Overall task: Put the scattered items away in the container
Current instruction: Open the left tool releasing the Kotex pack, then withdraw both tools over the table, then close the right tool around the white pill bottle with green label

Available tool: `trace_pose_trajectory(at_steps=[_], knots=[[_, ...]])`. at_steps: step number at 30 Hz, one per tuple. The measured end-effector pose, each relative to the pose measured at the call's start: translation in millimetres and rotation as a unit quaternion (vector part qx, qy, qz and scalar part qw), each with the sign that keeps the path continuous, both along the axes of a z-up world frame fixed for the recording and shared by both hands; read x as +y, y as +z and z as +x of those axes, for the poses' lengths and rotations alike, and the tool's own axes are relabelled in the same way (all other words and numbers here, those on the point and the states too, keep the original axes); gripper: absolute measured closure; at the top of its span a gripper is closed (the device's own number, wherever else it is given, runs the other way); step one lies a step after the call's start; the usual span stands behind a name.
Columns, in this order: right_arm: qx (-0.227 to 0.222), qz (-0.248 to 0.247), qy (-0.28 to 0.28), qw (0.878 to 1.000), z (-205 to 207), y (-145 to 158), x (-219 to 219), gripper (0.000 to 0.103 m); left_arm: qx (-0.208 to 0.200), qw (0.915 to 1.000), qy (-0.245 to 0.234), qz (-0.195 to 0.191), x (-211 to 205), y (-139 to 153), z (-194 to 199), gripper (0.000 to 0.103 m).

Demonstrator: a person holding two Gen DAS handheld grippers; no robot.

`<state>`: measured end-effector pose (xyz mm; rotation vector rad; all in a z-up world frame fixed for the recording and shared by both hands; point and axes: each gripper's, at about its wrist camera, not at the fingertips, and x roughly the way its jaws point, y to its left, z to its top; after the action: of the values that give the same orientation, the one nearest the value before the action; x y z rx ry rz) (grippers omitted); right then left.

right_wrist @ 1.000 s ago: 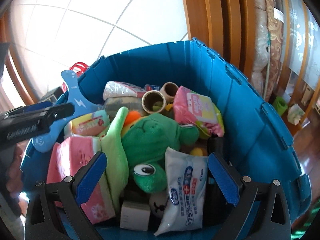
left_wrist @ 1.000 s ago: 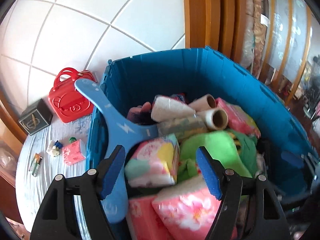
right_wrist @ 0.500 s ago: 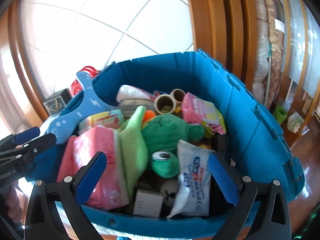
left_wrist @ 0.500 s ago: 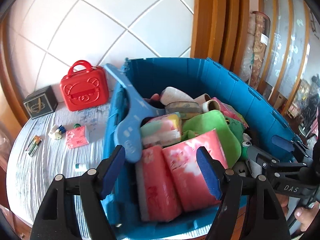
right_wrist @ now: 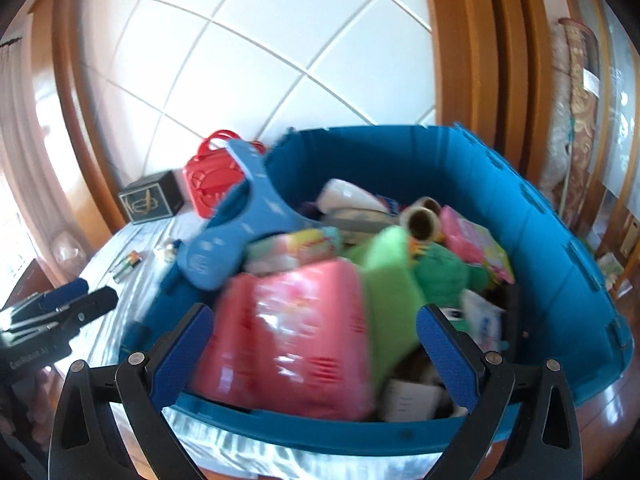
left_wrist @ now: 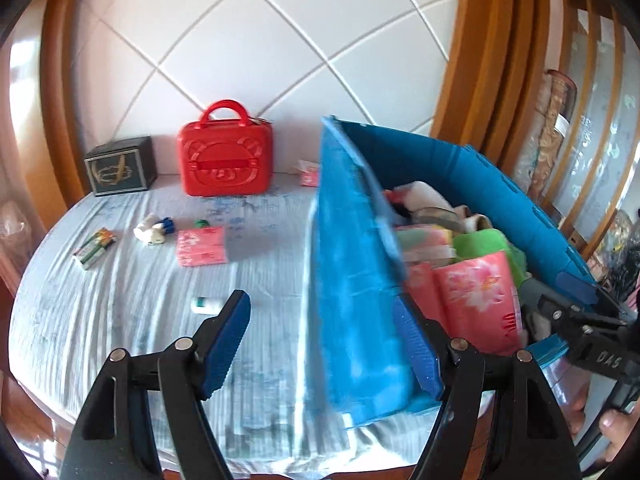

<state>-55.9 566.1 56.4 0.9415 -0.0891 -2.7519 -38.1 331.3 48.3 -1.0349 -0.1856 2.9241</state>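
Sitting on the round table with a pale striped cloth [left_wrist: 120,320], the big blue plastic bin [right_wrist: 540,248] is piled full of soft packs and toys. The left gripper [left_wrist: 320,344] hangs over the cloth beside the bin's wall, fingers apart and holding nothing. The right gripper [right_wrist: 312,356] hangs at the bin's near rim, fingers apart too, empty. A small pink tissue pack [left_wrist: 201,246], a red toy suitcase [left_wrist: 226,160] and a little white tube [left_wrist: 206,305] lie out on the cloth.
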Motion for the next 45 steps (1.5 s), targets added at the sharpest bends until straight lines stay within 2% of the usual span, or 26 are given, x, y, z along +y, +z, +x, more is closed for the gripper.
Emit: trace_pose_trajectory(at_steps=[6, 13, 18, 22, 27, 35, 37, 45], knots=[[0.018, 0.001, 0.024, 1.0, 12.5, 9.7, -77.4, 0.0, 0.01, 0.9988, 0.045, -0.018, -80.0, -3.1, 18.2, 0.03], [0.033, 0.003, 0.049, 0.998, 27.4, 6.7, -176.9, 0.0, -0.01, 0.9962, 0.084, -0.022, -185.7, -22.6, 35.2, 0.03], [0.014, 0.005, 0.066, 0.998, 28.1, -11.7, -234.8, 0.0, -0.032, 0.994, 0.102, -0.019, -244.7, -41.2, 42.2, 0.03], [-0.02, 0.017, 0.077, 0.997, 18.0, -36.4, -271.5, 0.0, -0.052, 0.9915, 0.119, -0.003, -282.9, -62.6, 41.2, 0.03], [-0.064, 0.037, 0.09, 0.993, -1.7, -78.3, -300.8, 0.0, -0.071, 0.9873, 0.142, 0.013, -313.8, -94.2, 26.2, 0.03], [-0.142, 0.048, 0.084, 0.985, -68.4, -160.0, -316.8, 0.0, -0.11, 0.9812, 0.158, -0.009, -339.5, -144.6, -17.2, 0.03], [-0.153, 0.045, 0.089, 0.983, -84.5, -173.1, -319.2, 0.0, -0.123, 0.9788, 0.163, -0.015, -343.8, -159.0, -31.0, 0.03], [-0.194, 0.054, 0.094, 0.975, -128.6, -214.7, -341.1, 0.0, -0.169, 0.9739, 0.151, 0.007, -367.2, -198.5, -70.5, 0.03]])
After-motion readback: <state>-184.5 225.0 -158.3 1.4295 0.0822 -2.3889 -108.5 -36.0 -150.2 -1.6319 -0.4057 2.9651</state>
